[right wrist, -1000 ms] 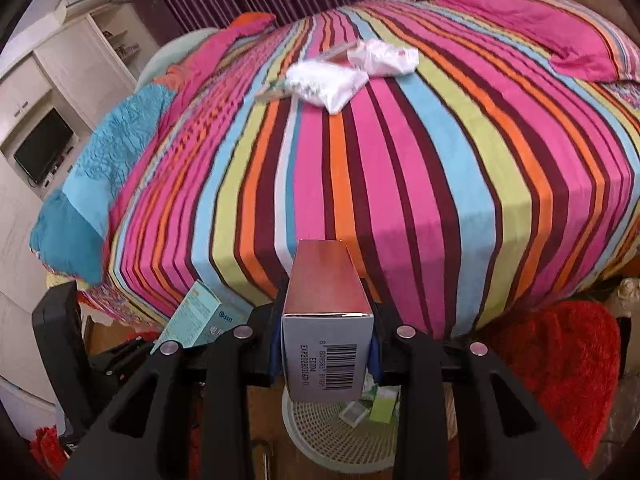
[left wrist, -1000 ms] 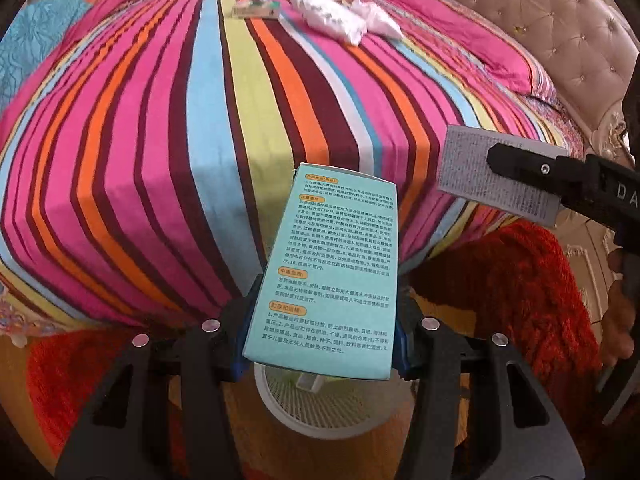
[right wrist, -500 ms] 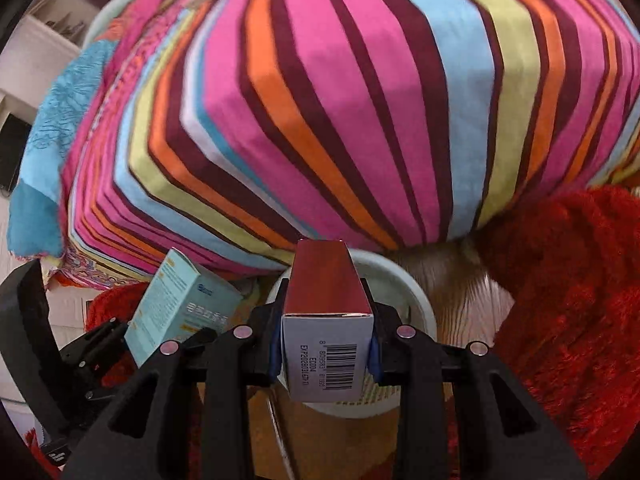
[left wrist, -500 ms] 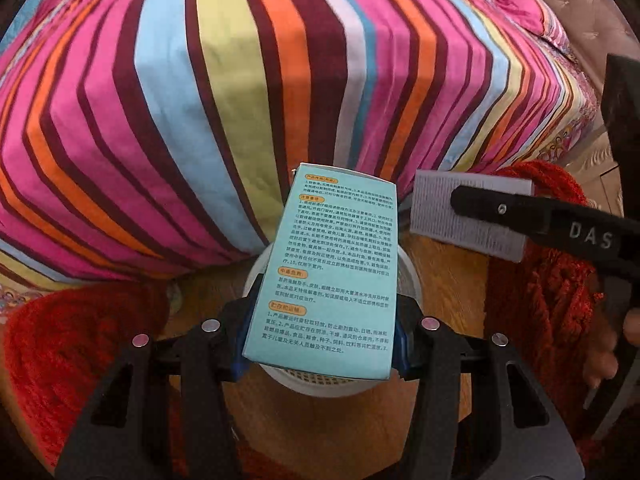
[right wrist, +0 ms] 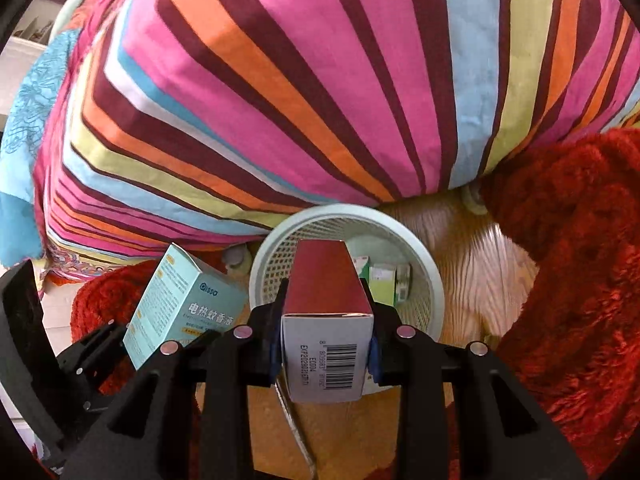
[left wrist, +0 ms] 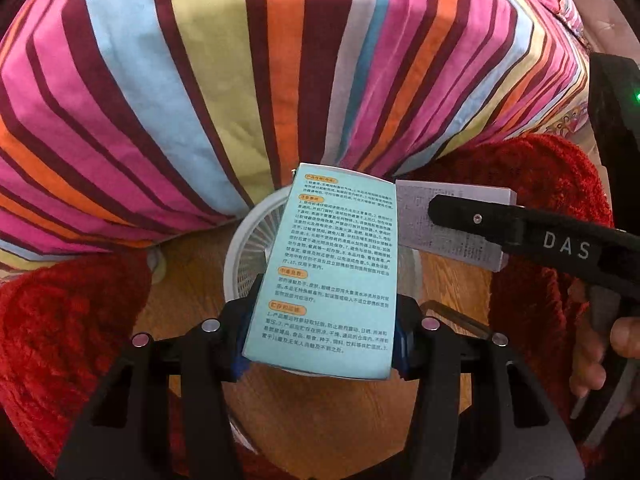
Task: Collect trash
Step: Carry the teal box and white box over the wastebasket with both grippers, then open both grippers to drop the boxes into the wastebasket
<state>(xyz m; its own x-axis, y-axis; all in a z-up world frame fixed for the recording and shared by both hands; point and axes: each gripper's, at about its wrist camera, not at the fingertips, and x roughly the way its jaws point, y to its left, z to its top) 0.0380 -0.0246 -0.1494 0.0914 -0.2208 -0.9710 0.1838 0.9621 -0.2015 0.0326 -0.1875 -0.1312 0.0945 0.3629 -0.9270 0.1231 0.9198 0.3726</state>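
Observation:
My left gripper [left wrist: 324, 336] is shut on a teal box [left wrist: 332, 264] covered in printed text, its pads pressing both sides. The box hangs over a white mesh waste basket [left wrist: 244, 236] on the floor at the foot of the bed. My right gripper [right wrist: 326, 344] is shut on a box with a red top and a white barcoded end [right wrist: 326, 280], above the same basket [right wrist: 432, 276]. Several small boxes [right wrist: 384, 280] lie inside the basket. The teal box [right wrist: 180, 300] also shows at the lower left of the right wrist view.
A striped bedcover [left wrist: 200, 80] hangs down just behind the basket. Red shaggy rugs [left wrist: 60, 320] [right wrist: 580, 260] flank it on a wooden floor [right wrist: 472, 248]. A person's hand [left wrist: 600, 352] grips the right tool's handle. A small pale bottle [right wrist: 236, 258] stands beside the basket.
Both grippers have sunk and tipped downward with their boxes still held. The top of the bed has left view, and the basket now lies under both boxes.

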